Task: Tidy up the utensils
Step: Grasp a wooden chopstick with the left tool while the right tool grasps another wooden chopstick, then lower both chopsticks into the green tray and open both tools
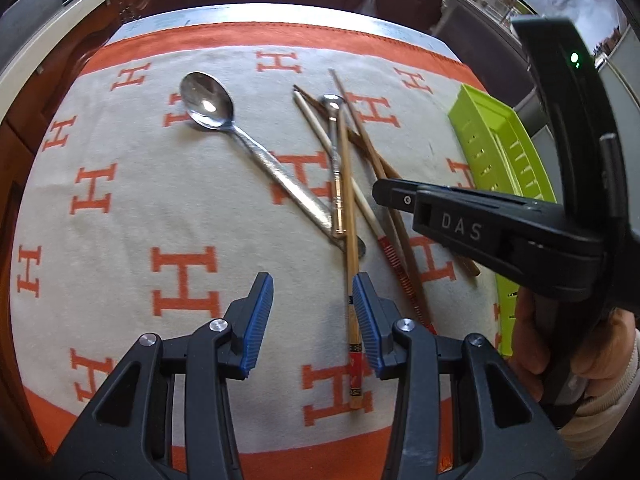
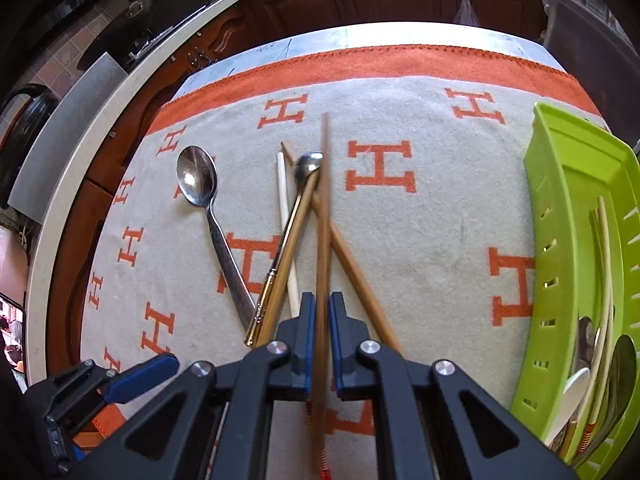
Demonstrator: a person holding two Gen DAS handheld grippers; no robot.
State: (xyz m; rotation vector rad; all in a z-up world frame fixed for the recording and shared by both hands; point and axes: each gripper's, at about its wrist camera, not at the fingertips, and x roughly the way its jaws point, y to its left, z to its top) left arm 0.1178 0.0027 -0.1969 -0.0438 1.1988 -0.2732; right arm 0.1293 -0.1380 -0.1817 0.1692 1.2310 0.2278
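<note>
cloth (image 2: 440, 216): grey, orange H pattern, orange border | tray (image 2: 560, 240): lime green | large spoon (image 2: 198, 178): silver | held chopstick (image 2: 323, 240): brown | tongs pads (image 1: 256, 320): blue on black

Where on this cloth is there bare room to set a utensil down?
Free: the cloth between the chopstick pile and green tray, and left of the large spoon. Crowded: the crossed pile mid-cloth.

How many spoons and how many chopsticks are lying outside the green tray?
Spoons: 2
Chopsticks: 4, one of them in the right gripper
Total: 6
</note>
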